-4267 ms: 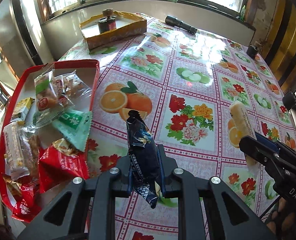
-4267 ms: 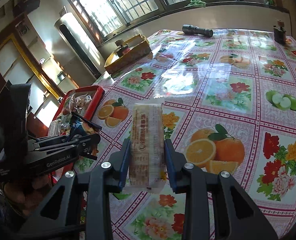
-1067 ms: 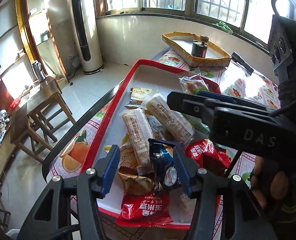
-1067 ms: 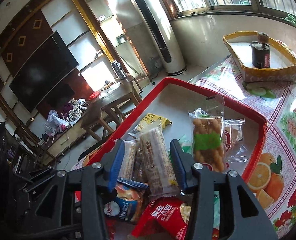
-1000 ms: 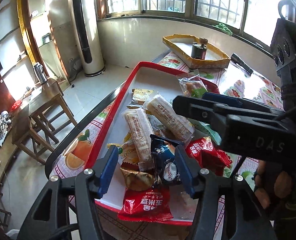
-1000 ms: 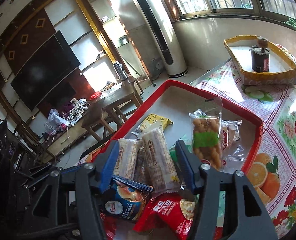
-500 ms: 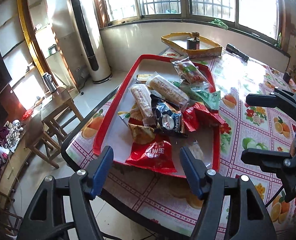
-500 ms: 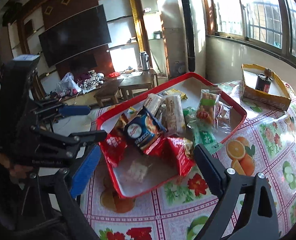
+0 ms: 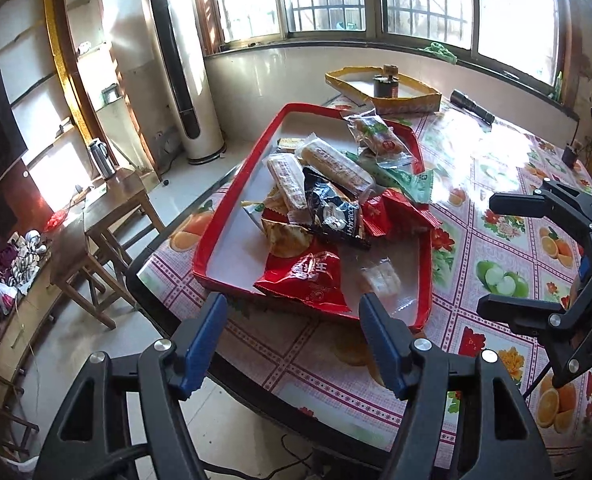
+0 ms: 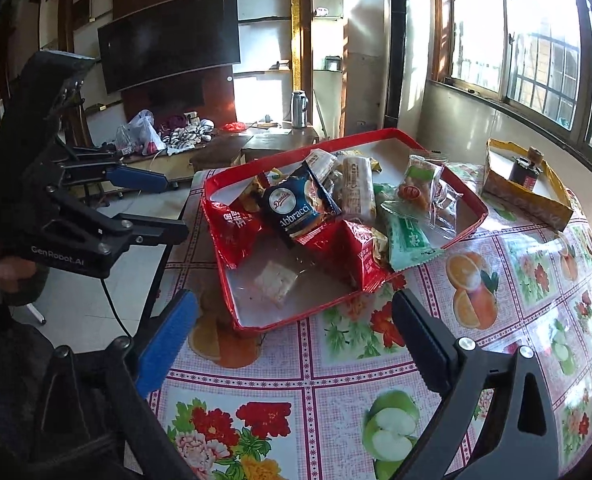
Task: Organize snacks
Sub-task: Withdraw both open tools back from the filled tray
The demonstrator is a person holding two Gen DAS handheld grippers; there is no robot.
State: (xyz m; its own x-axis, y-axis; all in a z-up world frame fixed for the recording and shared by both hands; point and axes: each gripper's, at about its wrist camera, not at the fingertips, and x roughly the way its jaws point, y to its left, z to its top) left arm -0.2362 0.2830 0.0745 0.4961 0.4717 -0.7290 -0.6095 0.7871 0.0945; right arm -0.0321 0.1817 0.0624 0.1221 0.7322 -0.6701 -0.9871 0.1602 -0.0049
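Snacks [image 9: 327, 208] lie heaped in the red tray [image 9: 232, 200], which I take as my landmark on the desk [image 9: 495, 184] with its fruit-and-flower cloth. In the heap I can pick out a dark blue Abbracci bag [image 10: 294, 210] on top near the tray's middle, two pale long cake bars [image 9: 335, 164] behind it toward the tray's far end, a green packet [image 10: 405, 236] hanging over the tray's window-side rim, and red packets [image 9: 305, 278] spilling over the tray's near rim; a small clear-wrapped cake [image 10: 276, 280] sits alone on the tray floor at the near end. My left gripper [image 9: 292, 340] hovers just short of the tray's near rim, its jaws spread wide, having just been opening, with nothing pressed between them. My right gripper [image 10: 292, 332] hangs over the cloth off the tray's near corner, jaws also wide apart after just opening, and likewise bare. From each wrist view I can see the other gripper off to the side of the tray, clear of the snacks. Beyond the tray's far end stands a yellow cardboard box [image 9: 407, 96] with a small dark jar [image 9: 385, 84] in it, and a black torch [image 9: 471, 106] lies further along the desk by the window.
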